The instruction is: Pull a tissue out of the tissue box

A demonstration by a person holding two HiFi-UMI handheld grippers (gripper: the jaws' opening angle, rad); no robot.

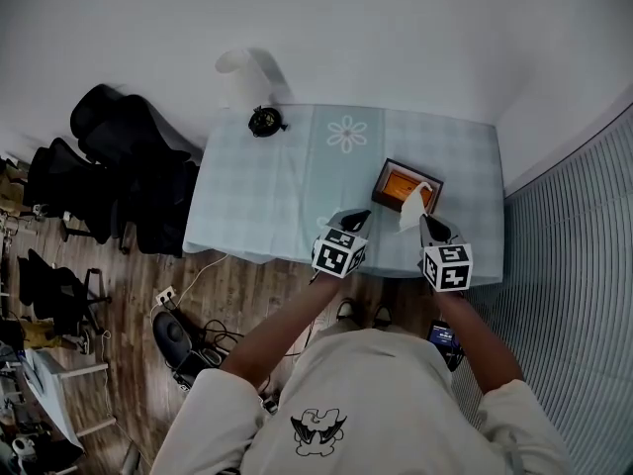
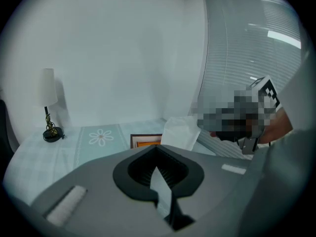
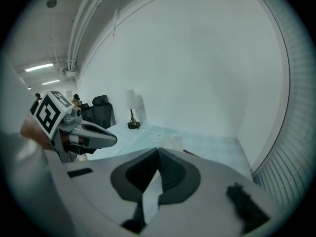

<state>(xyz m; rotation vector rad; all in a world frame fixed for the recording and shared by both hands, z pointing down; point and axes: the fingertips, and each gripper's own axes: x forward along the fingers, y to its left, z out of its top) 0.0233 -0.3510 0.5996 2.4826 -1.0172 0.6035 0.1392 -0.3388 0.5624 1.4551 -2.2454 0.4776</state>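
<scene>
A brown tissue box (image 1: pixel 394 177) with an orange top sits on the pale checked tablecloth (image 1: pixel 267 191), near the front right. A white tissue (image 1: pixel 413 209) rises from its opening, and my right gripper (image 1: pixel 426 222) is shut on its upper end, lifted above the box. My left gripper (image 1: pixel 358 216) hovers just left of the box, jaws together and holding nothing. In the left gripper view the tissue (image 2: pixel 180 131) hangs above the box (image 2: pixel 145 141), beyond the closed jaw tips of the left gripper (image 2: pixel 157 148). The right gripper view shows the right gripper (image 3: pixel 159 151) with its jaws closed.
A small black lamp base (image 1: pixel 265 121) stands at the table's far left corner, with a flower print (image 1: pixel 347 134) beside it. Black office chairs (image 1: pixel 129 166) crowd the floor on the left. Slatted blinds (image 1: pixel 584 265) run along the right. Cables and a power strip (image 1: pixel 163 295) lie below the table's front edge.
</scene>
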